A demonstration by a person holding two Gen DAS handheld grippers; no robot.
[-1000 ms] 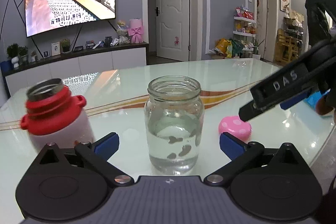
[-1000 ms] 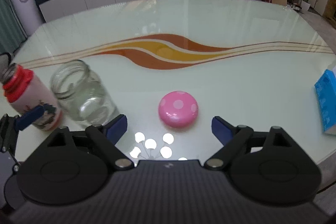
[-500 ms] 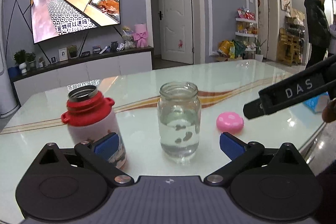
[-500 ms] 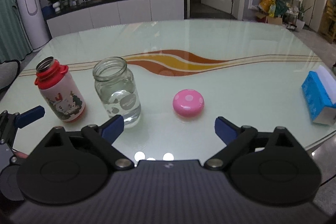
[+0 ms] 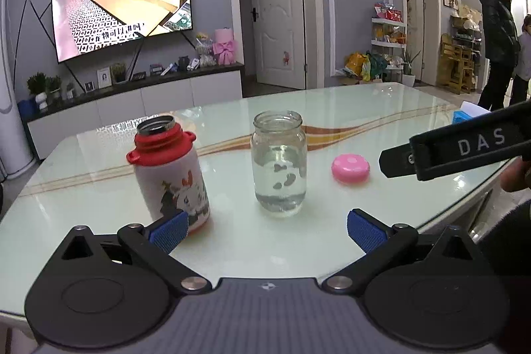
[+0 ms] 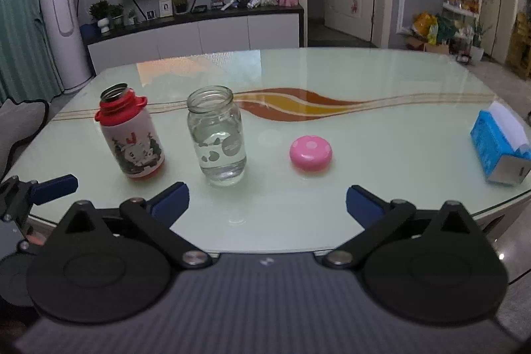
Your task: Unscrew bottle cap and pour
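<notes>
A white bottle with a red collar (image 5: 169, 173) (image 6: 131, 138) stands upright on the glass table, its mouth uncapped. Right of it stands a clear glass jar (image 5: 279, 165) (image 6: 217, 136) with water in its lower part. The pink dotted cap (image 5: 350, 169) (image 6: 310, 153) lies on the table right of the jar. My left gripper (image 5: 265, 229) is open, near the table's front edge, with nothing between its fingers. My right gripper (image 6: 267, 201) is open too, empty, back from the jar and cap. Its black side (image 5: 464, 145) crosses the right of the left wrist view.
A blue tissue box (image 6: 501, 145) lies at the table's right edge. Beyond the table (image 6: 332, 72) are a low TV cabinet (image 6: 199, 29), a white door and shelves. A person in a dark coat (image 5: 497, 38) stands at the far right.
Both grippers have drawn back and up from the table, so bottle, jar and cap look smaller and farther. The bottle, jar and cap have stayed in place.
</notes>
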